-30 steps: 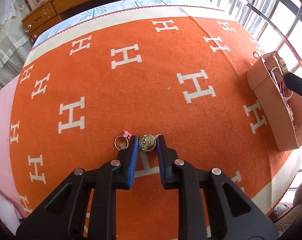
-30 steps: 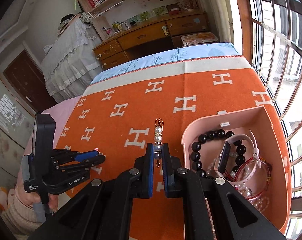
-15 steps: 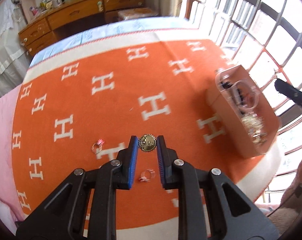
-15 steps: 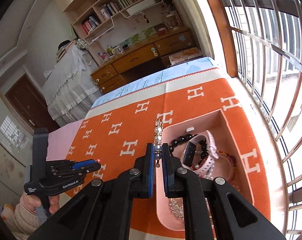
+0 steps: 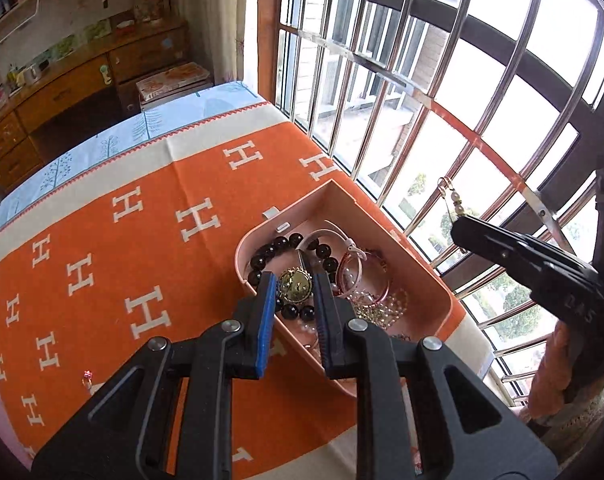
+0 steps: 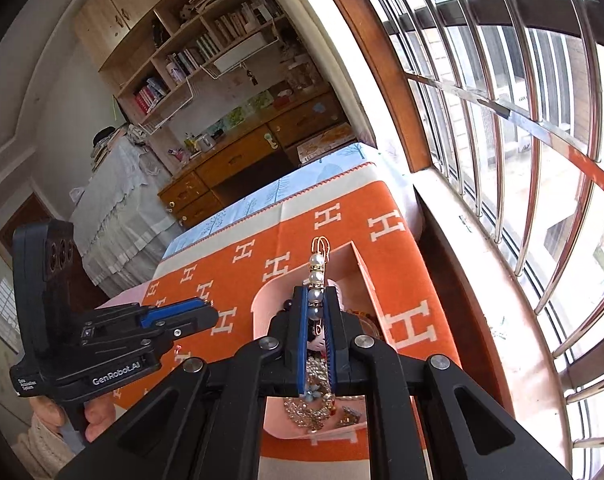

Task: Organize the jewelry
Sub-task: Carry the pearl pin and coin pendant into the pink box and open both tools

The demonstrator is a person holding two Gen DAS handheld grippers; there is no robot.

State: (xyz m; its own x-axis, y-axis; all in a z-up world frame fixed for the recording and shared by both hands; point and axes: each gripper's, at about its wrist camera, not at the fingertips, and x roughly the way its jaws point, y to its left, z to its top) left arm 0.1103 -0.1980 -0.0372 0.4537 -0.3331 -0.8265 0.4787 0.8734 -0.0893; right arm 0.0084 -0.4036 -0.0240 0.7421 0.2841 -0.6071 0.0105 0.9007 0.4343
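surface: orange H-blanket (image 5: 149, 240) | on it: pink tray (image 5: 418, 276), possibly a ring (image 5: 87, 375)

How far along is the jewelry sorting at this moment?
Mostly done: the pink box already holds a black bead bracelet, bangles and chains. In hand: the left gripper is shut on a round gold brooch over the box, and the right gripper on a pearl pin. Left: dropping both in, then the small ring on the orange blanket.

I am in a home bedroom: wooden bookshelves (image 6: 205, 52), a desk with drawers (image 6: 237, 160), barred window (image 6: 502, 92), blanket-covered bed (image 5: 101, 240).
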